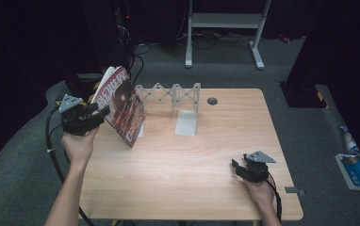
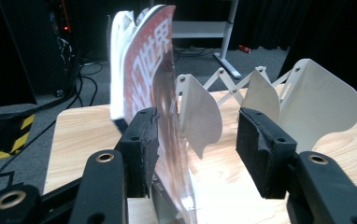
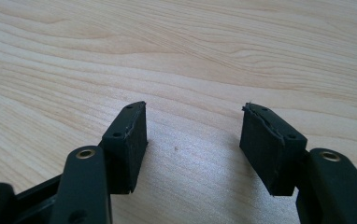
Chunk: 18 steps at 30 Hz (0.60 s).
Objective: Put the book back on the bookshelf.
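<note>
**Two grippers, one big red magazine**

Two black grippers are in my hands. My left gripper (image 2: 195,140) has its jaws wide apart. The magazine (image 2: 160,93) stands between them, close against one pad, with a big gap to the other pad. So the jaws are not squeezing it. I cannot tell if that one pad really touches it.

The magazine has a dark red cover with big white signs on it. They are not letters I can read. Its pages look thin and shiny, and the white edges fan out a bit at the top. It leans at the left end of a white rack (image 1: 171,96) near the back of the table.

The rack is plastic, with flat rounded plates and a criss-cross bar joining them. One plate (image 2: 200,116) is just beside the magazine.

My right gripper (image 3: 193,140) is open too and holds nothing. It sits low over the wooden table (image 1: 187,160), well apart from the magazine. The wood is pale, with wavy lines.
</note>
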Tool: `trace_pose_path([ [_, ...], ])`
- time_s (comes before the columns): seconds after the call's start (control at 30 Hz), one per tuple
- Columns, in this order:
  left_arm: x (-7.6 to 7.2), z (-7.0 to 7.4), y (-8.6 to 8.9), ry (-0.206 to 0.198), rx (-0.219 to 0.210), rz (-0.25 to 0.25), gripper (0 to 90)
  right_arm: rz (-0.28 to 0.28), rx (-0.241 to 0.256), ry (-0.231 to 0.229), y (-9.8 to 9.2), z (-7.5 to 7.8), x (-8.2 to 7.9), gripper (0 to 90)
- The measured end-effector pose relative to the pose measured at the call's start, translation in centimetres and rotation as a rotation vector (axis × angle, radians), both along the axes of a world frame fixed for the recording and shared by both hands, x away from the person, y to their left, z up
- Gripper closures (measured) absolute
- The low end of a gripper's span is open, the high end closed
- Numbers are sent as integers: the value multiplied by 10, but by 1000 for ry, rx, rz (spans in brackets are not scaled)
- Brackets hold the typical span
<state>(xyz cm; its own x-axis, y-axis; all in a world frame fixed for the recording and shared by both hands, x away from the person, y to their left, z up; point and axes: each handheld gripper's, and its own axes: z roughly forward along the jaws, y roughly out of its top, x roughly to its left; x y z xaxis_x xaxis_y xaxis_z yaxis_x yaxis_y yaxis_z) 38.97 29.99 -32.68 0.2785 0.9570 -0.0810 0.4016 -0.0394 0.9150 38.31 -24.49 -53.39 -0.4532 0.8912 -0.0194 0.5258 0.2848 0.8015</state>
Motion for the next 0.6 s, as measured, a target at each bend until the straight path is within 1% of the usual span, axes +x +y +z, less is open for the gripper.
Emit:
trace_pose_path([
  [0.23,-2,-1,-7,-3,2,-20,489,1,0,0,0,0,0,410],
  [0.6,-3,-7,-27,0,-1,-82,491,1,0,0,0,0,0,410],
])
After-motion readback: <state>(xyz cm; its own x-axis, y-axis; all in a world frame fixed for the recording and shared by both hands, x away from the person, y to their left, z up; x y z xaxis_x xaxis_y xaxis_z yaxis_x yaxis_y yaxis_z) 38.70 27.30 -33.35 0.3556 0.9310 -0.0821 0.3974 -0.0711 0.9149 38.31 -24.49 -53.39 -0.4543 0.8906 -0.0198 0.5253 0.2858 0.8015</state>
